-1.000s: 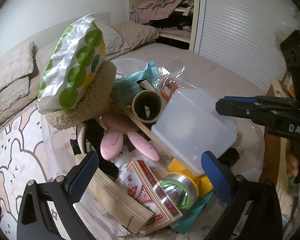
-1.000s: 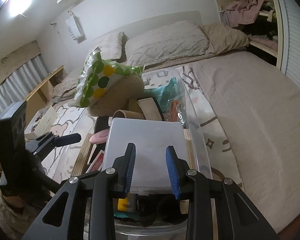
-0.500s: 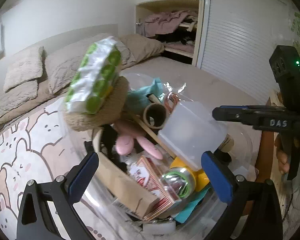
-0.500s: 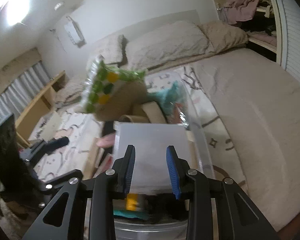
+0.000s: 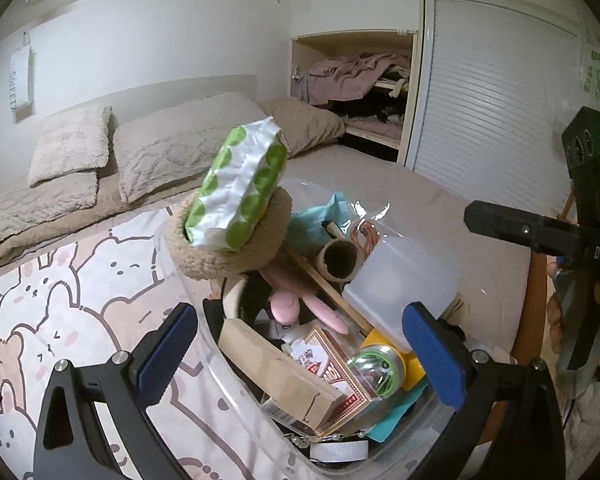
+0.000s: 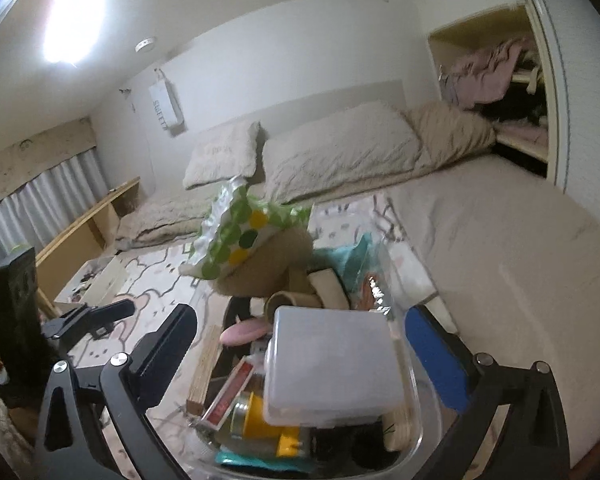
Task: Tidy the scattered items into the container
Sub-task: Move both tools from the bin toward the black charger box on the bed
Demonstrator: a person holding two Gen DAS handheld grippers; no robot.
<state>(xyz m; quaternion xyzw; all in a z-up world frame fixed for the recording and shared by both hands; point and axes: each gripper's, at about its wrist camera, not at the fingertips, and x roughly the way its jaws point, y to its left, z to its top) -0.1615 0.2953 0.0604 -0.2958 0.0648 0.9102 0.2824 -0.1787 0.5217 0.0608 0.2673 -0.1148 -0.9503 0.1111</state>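
A clear plastic container (image 5: 396, 450) on the bed is heaped with items. A translucent lidded box (image 5: 400, 276) lies on top at the right; it also shows in the right wrist view (image 6: 332, 364). A green-dotted packet (image 5: 240, 188) rests on a beige fleece piece (image 5: 236, 252). Below lie a cardboard tube (image 5: 338, 258), pink pieces (image 5: 300, 304), a wooden block (image 5: 276, 368), a red card box (image 5: 332, 368) and a yellow-capped jar (image 5: 380, 368). My left gripper (image 5: 300, 352) is open and empty above the container. My right gripper (image 6: 300, 352) is open and empty over the translucent box.
The container (image 6: 416, 420) sits on a bear-print sheet (image 5: 60, 300) on a beige bed (image 6: 500, 260) with pillows (image 5: 172, 148) at the wall. An open closet (image 5: 360, 88) with clothes is at the back right. A wooden shelf (image 6: 88, 220) stands at the left.
My right gripper has opened, let go of the translucent box and drawn back. My left gripper has also pulled back and up, staying open.
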